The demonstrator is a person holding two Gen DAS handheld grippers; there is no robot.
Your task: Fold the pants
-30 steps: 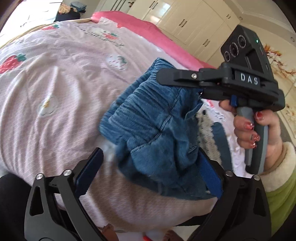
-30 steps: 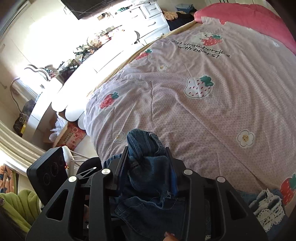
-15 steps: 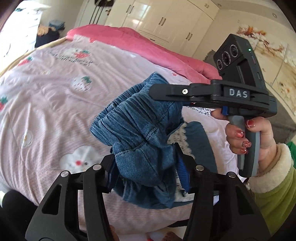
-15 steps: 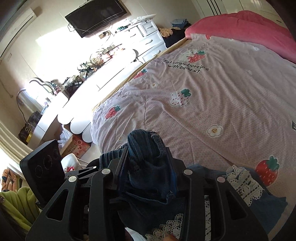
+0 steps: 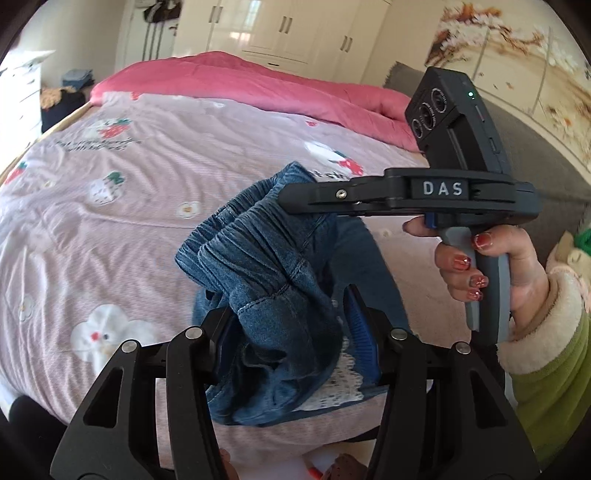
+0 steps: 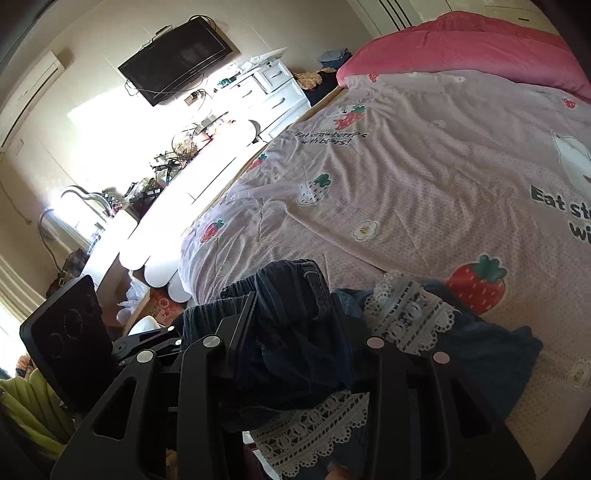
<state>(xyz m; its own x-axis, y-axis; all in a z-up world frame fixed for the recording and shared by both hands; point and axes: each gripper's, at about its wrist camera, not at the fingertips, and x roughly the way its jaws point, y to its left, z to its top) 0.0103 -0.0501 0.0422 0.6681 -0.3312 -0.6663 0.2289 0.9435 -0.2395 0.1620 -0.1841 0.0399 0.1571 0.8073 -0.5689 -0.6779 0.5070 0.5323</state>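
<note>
Blue denim pants [image 5: 266,266] with an elastic waistband and white lace trim [image 6: 406,317] hang bunched between both grippers, above the near edge of the bed. My left gripper [image 5: 291,325] is shut on a fold of the denim near the waistband. My right gripper [image 6: 295,317] is shut on the other end of the waistband; it also shows in the left wrist view [image 5: 295,192] from the side. The legs trail down onto the bedspread [image 6: 498,350]. The left gripper's body shows in the right wrist view [image 6: 70,332].
A pink-lilac strawberry bedspread [image 5: 110,206] covers the bed, with a pink duvet [image 5: 258,88] folded at the far end. White wardrobes [image 5: 295,29] stand behind. A white dresser [image 6: 273,88], a wall TV [image 6: 177,59] and a cluttered desk [image 6: 166,177] lie to the left.
My left gripper closed on the denim, from open a second ago. Both grippers then lifted the pants, and more of the legs and lace came up into view.
</note>
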